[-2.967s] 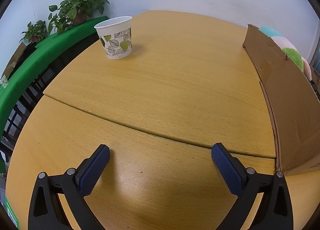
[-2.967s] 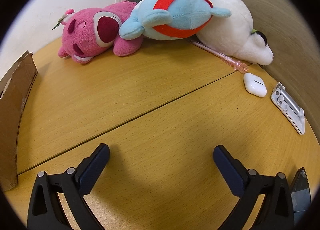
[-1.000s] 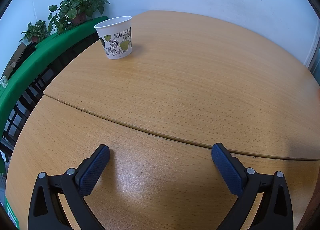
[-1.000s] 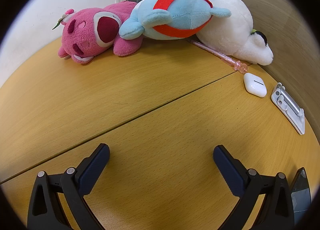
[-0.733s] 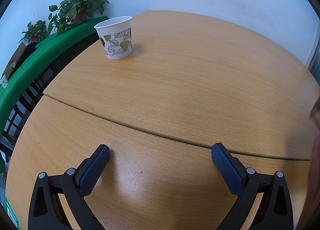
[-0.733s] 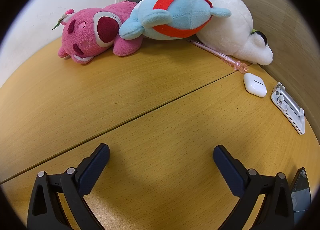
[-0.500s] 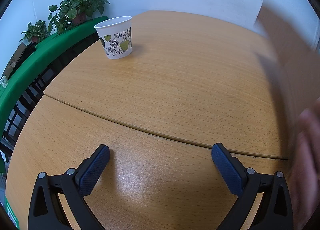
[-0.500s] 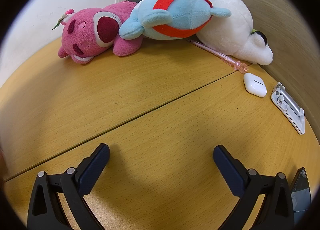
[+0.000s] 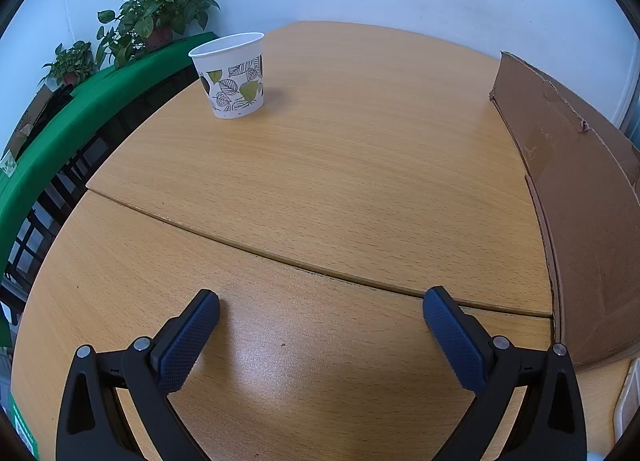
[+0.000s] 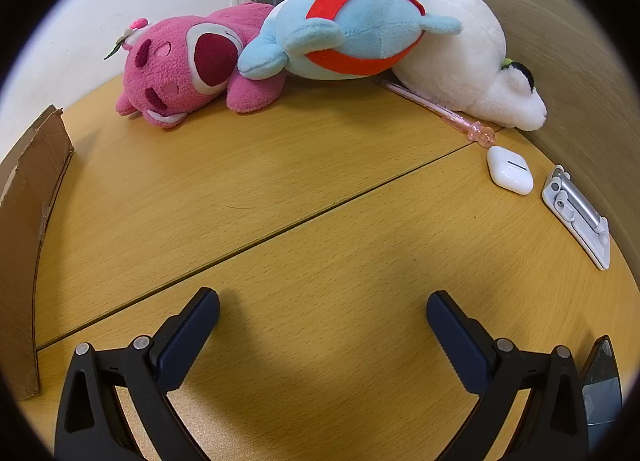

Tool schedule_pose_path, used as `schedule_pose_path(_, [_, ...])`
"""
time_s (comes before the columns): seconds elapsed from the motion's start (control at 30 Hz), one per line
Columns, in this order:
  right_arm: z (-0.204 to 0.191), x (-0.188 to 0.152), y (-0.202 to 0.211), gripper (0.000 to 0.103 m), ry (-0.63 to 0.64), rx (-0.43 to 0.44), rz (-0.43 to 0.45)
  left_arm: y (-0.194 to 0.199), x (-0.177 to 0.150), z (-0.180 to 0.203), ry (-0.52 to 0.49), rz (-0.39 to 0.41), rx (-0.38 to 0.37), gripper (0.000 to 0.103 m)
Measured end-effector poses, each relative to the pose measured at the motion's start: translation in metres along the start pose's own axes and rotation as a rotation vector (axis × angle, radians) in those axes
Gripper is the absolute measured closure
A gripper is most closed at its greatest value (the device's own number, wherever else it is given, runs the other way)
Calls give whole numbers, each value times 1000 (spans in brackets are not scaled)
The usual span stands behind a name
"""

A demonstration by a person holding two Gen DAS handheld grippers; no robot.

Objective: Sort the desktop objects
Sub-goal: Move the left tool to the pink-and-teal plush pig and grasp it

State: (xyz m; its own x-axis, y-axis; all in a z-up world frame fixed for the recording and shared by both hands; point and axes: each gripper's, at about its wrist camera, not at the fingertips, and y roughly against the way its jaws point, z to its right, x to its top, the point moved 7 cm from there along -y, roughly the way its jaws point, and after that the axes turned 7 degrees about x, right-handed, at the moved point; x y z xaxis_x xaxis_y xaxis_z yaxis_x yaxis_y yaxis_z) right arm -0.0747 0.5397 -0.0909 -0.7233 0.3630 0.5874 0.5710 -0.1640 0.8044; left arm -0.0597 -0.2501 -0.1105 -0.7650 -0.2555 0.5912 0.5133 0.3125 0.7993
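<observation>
Table [image 9: 360, 149]: light wood-grain top with a curved seam across the middle of both views; it fills most of each frame.
Cardboard box [image 9: 592, 221]: brown wall standing on the table along the right edge of the left wrist view; the same box [image 10: 24, 245] runs down the left edge of the right wrist view.
Plush toys: a row at the top of the right wrist view, against the wall. White plush [image 10: 472, 65] at upper right; light-blue plush with a red band [image 10: 360, 25] lying over it at top centre; pink plush bear [image 10: 188, 65] at upper left, touching the blue one.
Left gripper [image 9: 320, 311]: released, jaws spread wide over bare table at the bottom of its view, holding nothing.
Right gripper [image 10: 322, 311]: likewise released and empty, bottom of its view.
Paper cup [image 9: 230, 75]: upright, leaf-printed, upper left of the left wrist view, well apart from the gripper.
Potted plants [image 9: 160, 21]: on a green ledge [image 9: 60, 133] beyond the table, upper left.
Folded phone stand [image 10: 576, 213]: silver-white, flat on the table at the right edge.
Pink pen [image 10: 436, 109]: runs from under the white plush toward the right.
Earbud case [image 10: 510, 169]: white, shut, just beside the pen's tip.
</observation>
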Motion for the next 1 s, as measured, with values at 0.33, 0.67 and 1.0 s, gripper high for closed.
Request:
schedule_pose_path(0.33, [0,0,0,0,0,0,0,0,0,0,2,0,1,0])
schedule_pose_path(0.67, [4,-12,11,0,43,31,-59,5,-5,2,-8,1,-3,0])
schedule_pose_path(1.0, [-48,-15,151,0,313,174,164,174,11,-15,-48,349,33,0])
